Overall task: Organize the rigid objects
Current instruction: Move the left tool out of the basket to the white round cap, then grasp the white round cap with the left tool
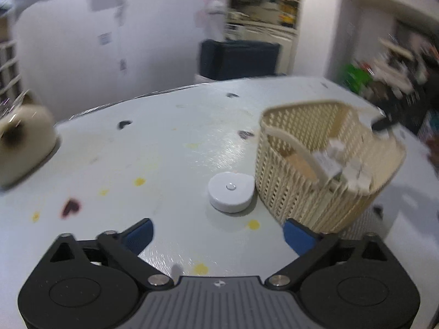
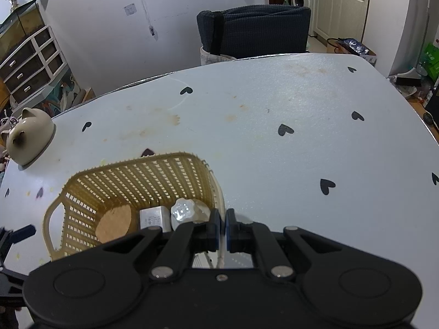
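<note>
- Cream plastic lattice forms the basket (image 1: 315, 164), which stands on the pale desk (image 1: 164, 150) printed with small dark hearts
- Inside the basket, the right wrist view shows a round cork-coloured disc (image 2: 114, 223), a white boxy adapter (image 2: 154, 217) and a shiny white rounded piece (image 2: 182, 209) lying side by side on its floor
- Just beside the basket's outer wall lies a white round puck (image 1: 231, 192), flat on the desk, almost touching the lattice
- Left tool (image 1: 218, 233) hangs above the desk with its blue-padded fingers spread wide and nothing between them; the puck sits ahead of the gap, and the tool's right finger is close to the basket's base
- Right tool (image 2: 222, 229) has its blue pads brought together on the thin rim of the basket (image 2: 137, 181), at the side nearest that camera
- Beige cat-eared ceramic piece (image 2: 28, 134) rests on a grey base at the desk's far left corner, well apart from the basket
- Beyond the desk's far edge stands a dark blue chair (image 2: 253, 30)
- Left wrist view is blurred, so finer detail of the basket's contents cannot be told there
</note>
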A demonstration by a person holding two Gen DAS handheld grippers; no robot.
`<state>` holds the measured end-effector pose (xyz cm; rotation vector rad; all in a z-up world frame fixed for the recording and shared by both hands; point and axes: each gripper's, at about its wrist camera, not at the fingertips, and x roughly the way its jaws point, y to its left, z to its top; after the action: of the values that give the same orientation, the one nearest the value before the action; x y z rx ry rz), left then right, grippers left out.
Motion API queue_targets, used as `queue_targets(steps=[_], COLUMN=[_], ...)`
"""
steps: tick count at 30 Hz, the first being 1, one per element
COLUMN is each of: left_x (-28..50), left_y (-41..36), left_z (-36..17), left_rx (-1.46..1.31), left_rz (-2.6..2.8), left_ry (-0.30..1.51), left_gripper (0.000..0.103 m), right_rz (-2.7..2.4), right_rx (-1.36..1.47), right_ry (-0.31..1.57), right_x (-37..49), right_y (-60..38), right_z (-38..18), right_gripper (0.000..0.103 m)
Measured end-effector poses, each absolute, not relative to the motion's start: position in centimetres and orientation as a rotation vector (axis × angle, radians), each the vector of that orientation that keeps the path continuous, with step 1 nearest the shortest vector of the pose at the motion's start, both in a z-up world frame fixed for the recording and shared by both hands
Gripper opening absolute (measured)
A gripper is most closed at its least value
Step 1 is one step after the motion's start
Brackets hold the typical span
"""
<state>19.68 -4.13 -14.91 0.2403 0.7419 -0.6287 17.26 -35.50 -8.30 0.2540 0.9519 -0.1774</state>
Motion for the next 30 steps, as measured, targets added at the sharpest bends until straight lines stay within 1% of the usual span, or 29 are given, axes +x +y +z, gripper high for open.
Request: queue_targets(steps=[1,4,8,9,13,16,27,30], left_x=[20.0,20.9,22.4,22.8,24.4,25.3,27.6,27.6], left_y=[-4.3,-5.0,-6.0,-6.2,-7.5,-8.2,-9.3,-9.5], left_z=[-15.1,-15.6,-16.2,-16.4,-17.4,-17.9,-18.2,-18.1], left_rx=[0.274,0.343,0.367,0.372,0.42,0.442,0.518,0.515], left_rz=[-0.66,-0.734,-0.823,-0.84,-0.874,-0.903,-0.964,-0.972], left_ry=[0.73,0.708,0.692,0.69,0.715,0.723,0.724,0.724], left_gripper=[0.088,0.083,0.082,0.08,0.066,0.064,0.064,0.06], right_rz=[-0.177,-0.176,-0.175,-0.175,-0.175,-0.174,-0.179,-0.181], right_rx=[0.253,0.257,0.262,0.263,0.266,0.269,0.282,0.28], right_ry=[0.952,0.952,0.952,0.952,0.955,0.957,0.961,0.964], right_x=[17.3,17.3,17.3,17.3,17.3,17.4,17.6,17.6], right_y=[-35.5,-35.5,-35.6,-35.6,-35.6,-35.7,-35.9,-35.8], right_z=[-8.3,-8.3,-8.3,-8.3,-8.3,-8.3,-8.5,-8.4], right_gripper=[0.005,0.005,0.005,0.005,0.005,0.005,0.005,0.005])
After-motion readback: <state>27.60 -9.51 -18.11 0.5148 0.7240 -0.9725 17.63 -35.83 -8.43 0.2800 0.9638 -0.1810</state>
